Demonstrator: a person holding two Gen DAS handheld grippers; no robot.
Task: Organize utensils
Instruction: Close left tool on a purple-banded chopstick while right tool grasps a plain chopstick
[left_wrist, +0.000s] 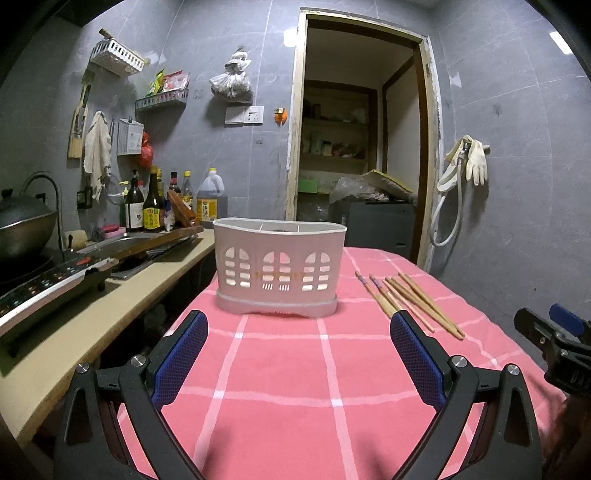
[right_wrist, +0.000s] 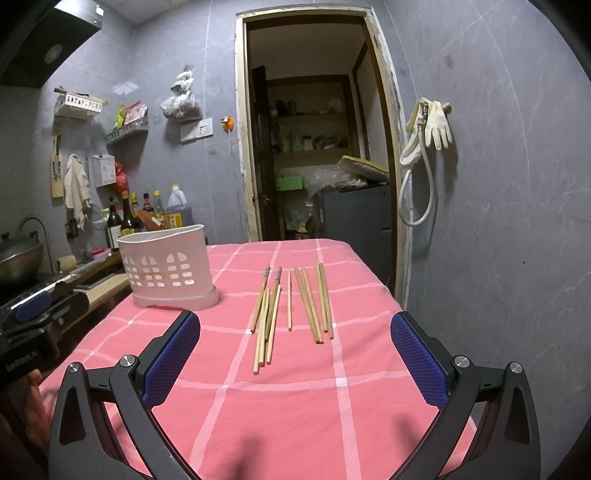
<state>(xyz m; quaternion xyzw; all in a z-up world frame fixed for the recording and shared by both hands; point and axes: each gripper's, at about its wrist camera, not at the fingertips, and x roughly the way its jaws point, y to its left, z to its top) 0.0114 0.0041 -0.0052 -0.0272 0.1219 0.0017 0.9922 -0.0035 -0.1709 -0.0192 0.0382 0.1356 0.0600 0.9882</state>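
You're holding two grippers over a table covered by a pink checked cloth (right_wrist: 295, 406). Nothing is picked up yet.

Left gripper (left_wrist: 299, 354): jaws spread wide, empty, above the cloth and pointing at a white plastic holder (left_wrist: 279, 266) w/ cut-out windows. The holder stands upright near the far left of the table, next to a kitchen counter (left_wrist: 110, 306).

Right gripper (right_wrist: 295, 350): jaws also spread wide, empty, pointing at the chopsticks (right_wrist: 291, 306). These lie flat on the cloth, to the right of the holder (right_wrist: 168, 266) and apart from it. There's a bunch on the left w/ sticks overlapping, one single stick in the middle, and another bunch on the right.

What could go wrong, judging from this layout:
- The sticks are thin and lie flat on soft cloth, so the pads may pinch fabric along w/ wood, or slide off and roll a stick away.
- Grabbing into the overlapped left bunch could lift several at once, or flick the neighbours out of line.
- A stick gripped near one end will prob. droop, making it hard to aim into the holder's open top.
- The holder looks light; a knock from a stick tip could tip it or push it toward the table edge by the counter.
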